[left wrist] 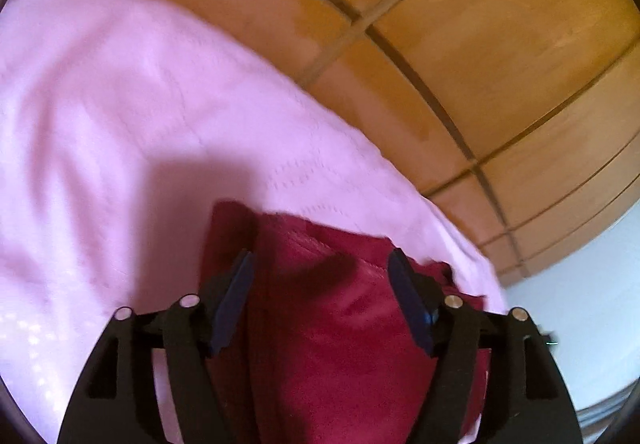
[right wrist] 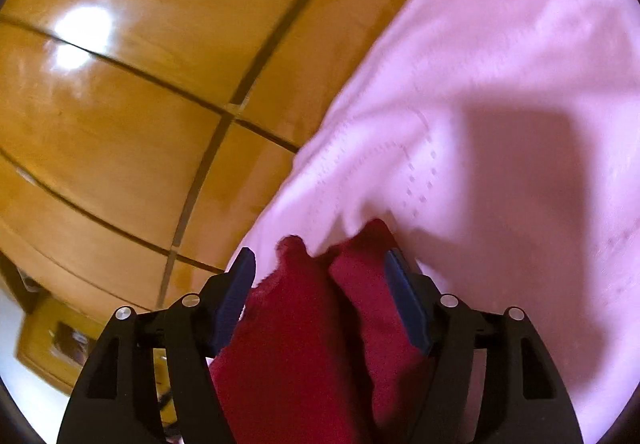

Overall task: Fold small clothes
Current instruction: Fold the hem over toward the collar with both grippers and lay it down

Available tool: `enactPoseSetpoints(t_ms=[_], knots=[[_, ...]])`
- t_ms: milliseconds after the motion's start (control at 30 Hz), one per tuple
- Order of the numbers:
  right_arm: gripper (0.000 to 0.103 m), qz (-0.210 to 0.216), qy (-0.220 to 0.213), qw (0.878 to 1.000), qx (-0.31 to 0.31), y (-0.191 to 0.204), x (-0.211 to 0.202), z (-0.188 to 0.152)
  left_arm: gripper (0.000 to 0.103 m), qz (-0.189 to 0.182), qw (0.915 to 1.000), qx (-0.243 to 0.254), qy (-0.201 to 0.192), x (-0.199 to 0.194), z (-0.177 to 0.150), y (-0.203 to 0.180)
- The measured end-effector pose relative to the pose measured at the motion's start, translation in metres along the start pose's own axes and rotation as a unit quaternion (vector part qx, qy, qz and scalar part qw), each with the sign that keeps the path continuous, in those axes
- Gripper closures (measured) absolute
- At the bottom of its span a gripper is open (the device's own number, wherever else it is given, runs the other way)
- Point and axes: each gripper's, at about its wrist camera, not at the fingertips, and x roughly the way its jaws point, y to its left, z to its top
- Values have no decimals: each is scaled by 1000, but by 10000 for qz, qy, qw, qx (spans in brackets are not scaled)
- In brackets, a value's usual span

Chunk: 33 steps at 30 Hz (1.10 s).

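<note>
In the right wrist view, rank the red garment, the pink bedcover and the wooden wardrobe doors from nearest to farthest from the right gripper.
1. Red garment: between the open fingers of the right gripper.
2. Pink bedcover: beneath the garment, stretching ahead and right.
3. Wooden wardrobe doors: beyond the cover's edge, on the left.

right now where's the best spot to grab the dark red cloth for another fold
Take the dark red cloth by its far edge on the pink cover, coming in from above. In the right wrist view that edge bunches into raised corners, which looks easier to pinch than the flat middle under the left tool.
</note>
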Motion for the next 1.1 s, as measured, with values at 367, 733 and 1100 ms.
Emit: enactPoseSetpoints(t_ms=[367,733,1100], knots=[[50,-1210,662,9710,-1951,60,42,-22,23,604,9824,1757,177,39,-45,-63],[97,-2143,275,9477,-2348,65,48,-32,15,766,9736,2147,75,52,-49,-82],[96,-2283,311,9499,-2111,35,66,-35,3,911,9682,2269,522,89,-56,-76]])
